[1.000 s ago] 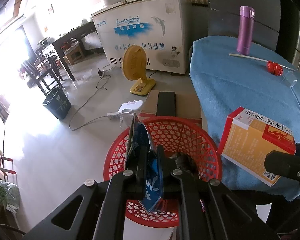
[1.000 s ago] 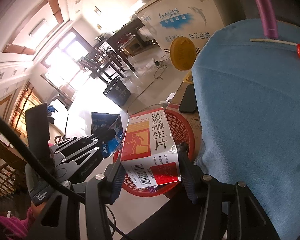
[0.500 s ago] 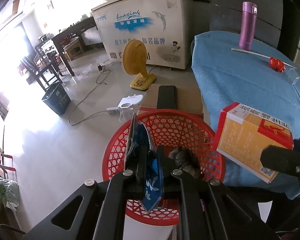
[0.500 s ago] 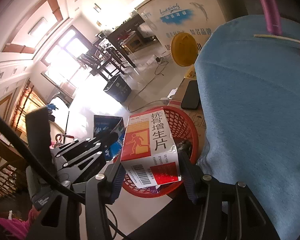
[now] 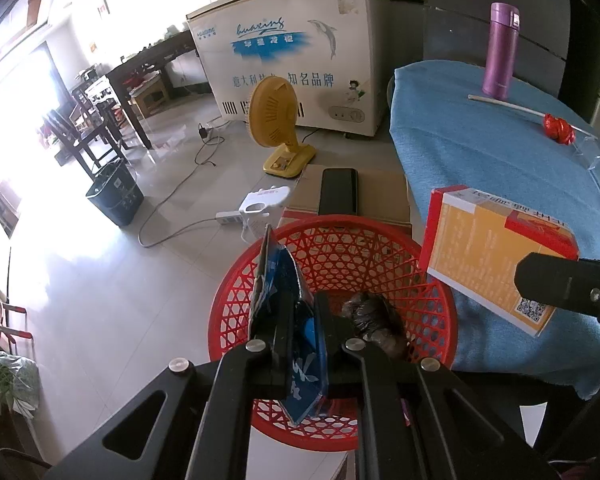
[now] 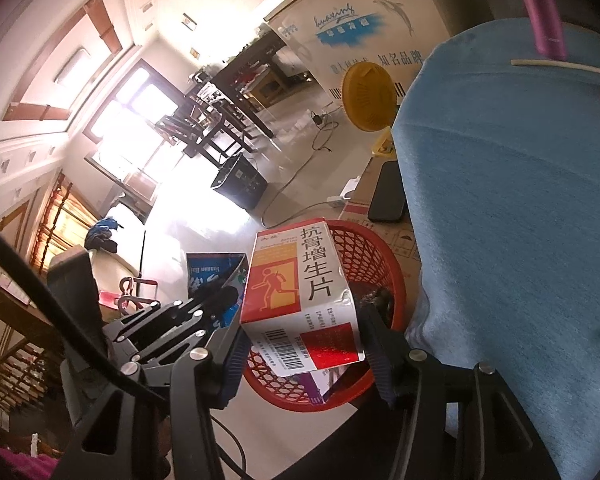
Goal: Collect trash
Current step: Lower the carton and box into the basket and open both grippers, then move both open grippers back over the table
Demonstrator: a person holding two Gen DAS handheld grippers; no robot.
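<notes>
My right tongs [image 6: 300, 344] have just been loosening around the medicine box [image 6: 300, 300], now over the red basket [image 6: 374, 256], likely releasing; my left tongs [image 5: 304, 320] pinch the blue wrapper [image 5: 286, 304].

blue-cloth table [image 5: 480, 168], purple flask [image 5: 502, 52] at 12 o'clock, white stick [image 5: 504, 105], red wrapper [image 5: 558, 130] at 2 o'clock

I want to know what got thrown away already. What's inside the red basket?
Inside the red basket lies a dark crumpled wrapper. The blue packet in the left gripper covers part of the bottom, so anything there can't be seen.
</notes>
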